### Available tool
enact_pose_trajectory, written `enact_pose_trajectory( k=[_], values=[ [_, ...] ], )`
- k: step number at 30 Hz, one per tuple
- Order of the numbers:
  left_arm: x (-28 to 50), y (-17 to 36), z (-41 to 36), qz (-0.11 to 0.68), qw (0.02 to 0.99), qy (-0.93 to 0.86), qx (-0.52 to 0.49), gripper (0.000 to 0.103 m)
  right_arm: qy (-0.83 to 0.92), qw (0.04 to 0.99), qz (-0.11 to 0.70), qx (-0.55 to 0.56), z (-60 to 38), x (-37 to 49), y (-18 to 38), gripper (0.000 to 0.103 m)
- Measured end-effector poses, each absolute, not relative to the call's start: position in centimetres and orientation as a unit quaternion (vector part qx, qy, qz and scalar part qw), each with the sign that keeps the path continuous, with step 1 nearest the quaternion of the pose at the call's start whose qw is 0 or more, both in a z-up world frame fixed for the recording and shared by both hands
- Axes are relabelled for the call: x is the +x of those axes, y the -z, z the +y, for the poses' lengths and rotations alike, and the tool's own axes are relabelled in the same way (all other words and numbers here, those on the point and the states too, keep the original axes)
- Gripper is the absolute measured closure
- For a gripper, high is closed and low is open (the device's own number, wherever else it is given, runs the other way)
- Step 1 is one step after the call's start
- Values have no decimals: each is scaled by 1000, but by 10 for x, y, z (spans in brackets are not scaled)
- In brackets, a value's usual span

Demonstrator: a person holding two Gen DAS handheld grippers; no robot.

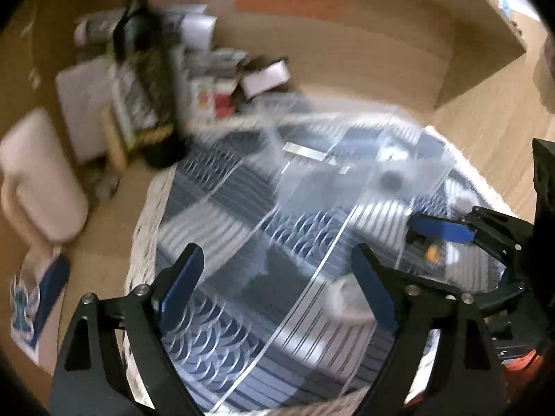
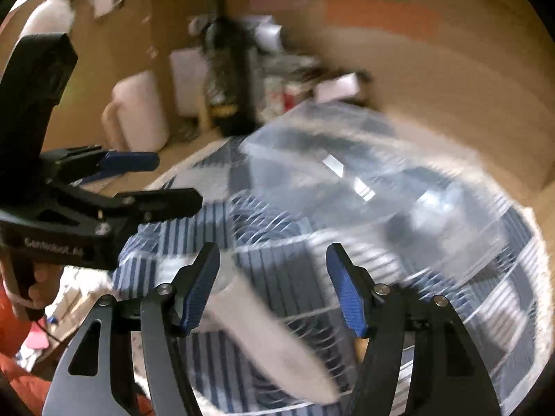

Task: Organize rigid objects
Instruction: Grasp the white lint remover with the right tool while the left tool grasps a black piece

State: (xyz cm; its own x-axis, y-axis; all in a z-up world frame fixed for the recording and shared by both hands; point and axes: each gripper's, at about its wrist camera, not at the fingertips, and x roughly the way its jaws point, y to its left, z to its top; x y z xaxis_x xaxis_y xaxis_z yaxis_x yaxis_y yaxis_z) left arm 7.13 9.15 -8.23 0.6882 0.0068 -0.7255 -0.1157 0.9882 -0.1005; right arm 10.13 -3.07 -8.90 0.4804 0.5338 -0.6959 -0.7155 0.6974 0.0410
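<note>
A clear plastic organizer box with several compartments sits on a blue-and-white patterned round mat; it also shows in the right wrist view. Small items lie inside it, among them a dark round piece; blur hides the rest. My left gripper is open and empty, hovering over the box's near side. My right gripper is open and empty above the mat and a blurred white object. The right gripper also appears in the left wrist view, and the left gripper in the right wrist view.
A pile of boxes and a dark bottle stands behind the mat on the wooden floor. A white jug stands at the left. A wooden shelf unit rises at the back. Both views are motion-blurred.
</note>
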Motion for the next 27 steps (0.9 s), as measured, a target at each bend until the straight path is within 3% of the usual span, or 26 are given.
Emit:
enact_pose_trajectory(
  k=[8,9,11,12,27],
  values=[
    [50,108,105,420,902,-43,-88,16,-382,817,398,-169,-8,93,123,45],
    [50,110,103,420,903,-43,-86,16,-381,816,398,-174,-6,94,124,47],
    [50,112,101,418,904,-39,-82,16,-384,813,400,-176,-3,96,123,64],
    [51,112,99,418,904,-36,-82,16,-384,812,403,-176,-2,97,122,66],
    [92,101,29,419,906,47,-34,16,-285,906,307,-62,-108,105,45,67]
  ],
)
